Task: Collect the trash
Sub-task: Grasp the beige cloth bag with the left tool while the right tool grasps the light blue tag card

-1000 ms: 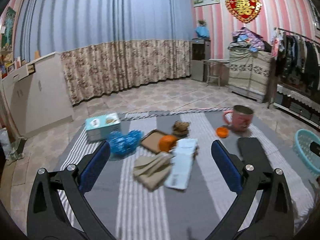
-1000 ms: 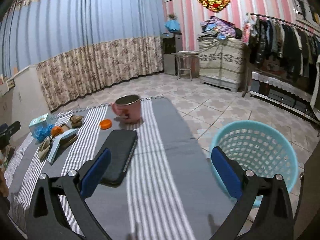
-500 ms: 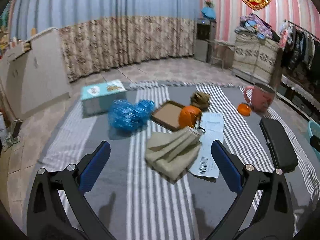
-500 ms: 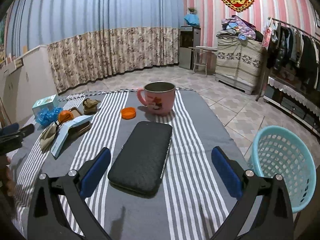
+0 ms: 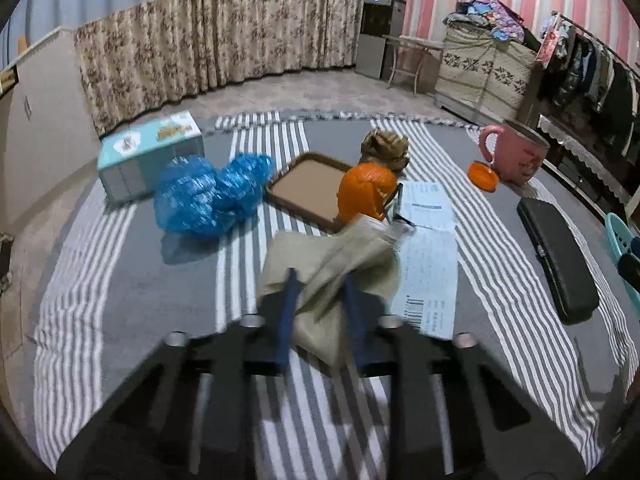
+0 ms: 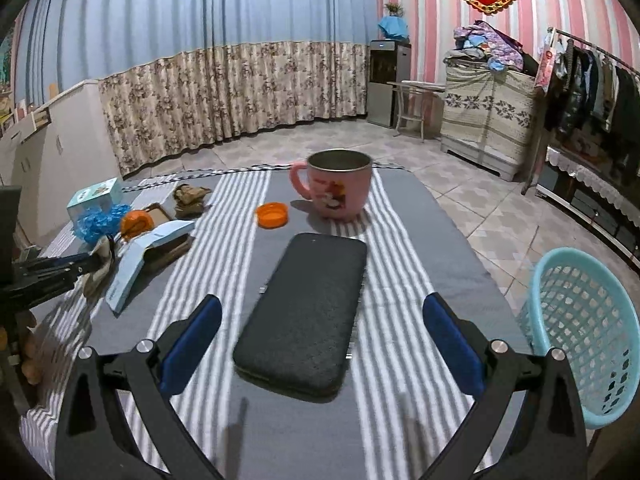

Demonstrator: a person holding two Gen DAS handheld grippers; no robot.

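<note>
My left gripper [image 5: 320,284] has its fingers closed on a crumpled beige paper bag [image 5: 340,264] lying on the striped tablecloth. Beyond it lie an orange peel [image 5: 366,190], a blue plastic wrapper [image 5: 208,194], a brown crumpled wad [image 5: 385,148], a white printed paper [image 5: 430,256] and an orange cap [image 5: 483,176]. My right gripper [image 6: 320,336] is open and empty above a black case [image 6: 308,308]. The turquoise basket [image 6: 584,328] stands off the table's right edge. The left gripper also shows in the right wrist view [image 6: 60,266].
A pink mug [image 6: 338,184] stands at the far side, a teal tissue box [image 5: 150,154] at the far left, a brown tray [image 5: 308,186] in the middle. Cabinets, a clothes rack and curtains surround the table.
My left gripper moved forward and down and closed its fingers on the beige paper bag. My right gripper swung left, so the black case now lies centred between its open fingers.
</note>
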